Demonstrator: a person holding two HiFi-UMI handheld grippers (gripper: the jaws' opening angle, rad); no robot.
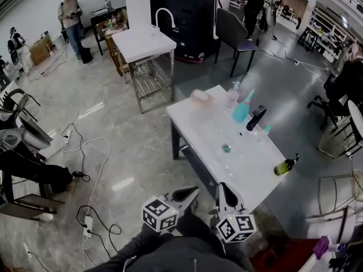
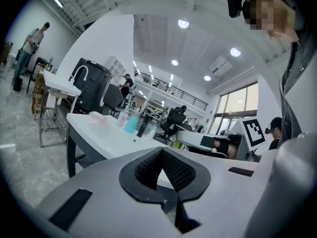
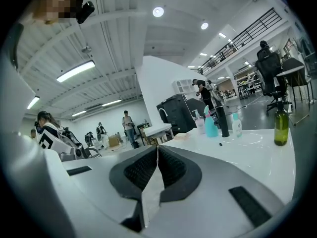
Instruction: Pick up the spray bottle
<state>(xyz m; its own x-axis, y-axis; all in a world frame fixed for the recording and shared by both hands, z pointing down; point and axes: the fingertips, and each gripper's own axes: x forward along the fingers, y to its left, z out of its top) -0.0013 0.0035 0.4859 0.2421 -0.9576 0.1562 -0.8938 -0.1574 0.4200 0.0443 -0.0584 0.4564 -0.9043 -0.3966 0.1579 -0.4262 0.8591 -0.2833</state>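
Note:
The teal spray bottle (image 1: 242, 111) stands upright near the far edge of the white table (image 1: 212, 130), between a pink pump bottle (image 1: 233, 93) and a tall black bottle (image 1: 256, 118). It is small in the left gripper view (image 2: 131, 123) and in the right gripper view (image 3: 211, 126). My left gripper (image 1: 193, 192) and right gripper (image 1: 223, 186) are side by side at the table's near end, well short of the bottle. Both point roughly level toward it. The left gripper (image 2: 161, 150) has its pads meeting and holds nothing. The right gripper (image 3: 157, 147) is shut and holds nothing.
An olive glass bottle (image 1: 284, 166) stands at the table's right edge, and a small white bottle (image 1: 265, 131) and a pale sponge (image 1: 199, 96) are farther back. A second white table with a tap (image 1: 144, 41), a chair (image 1: 233, 33) and floor cables (image 1: 85, 152) surround it. People stand at the back.

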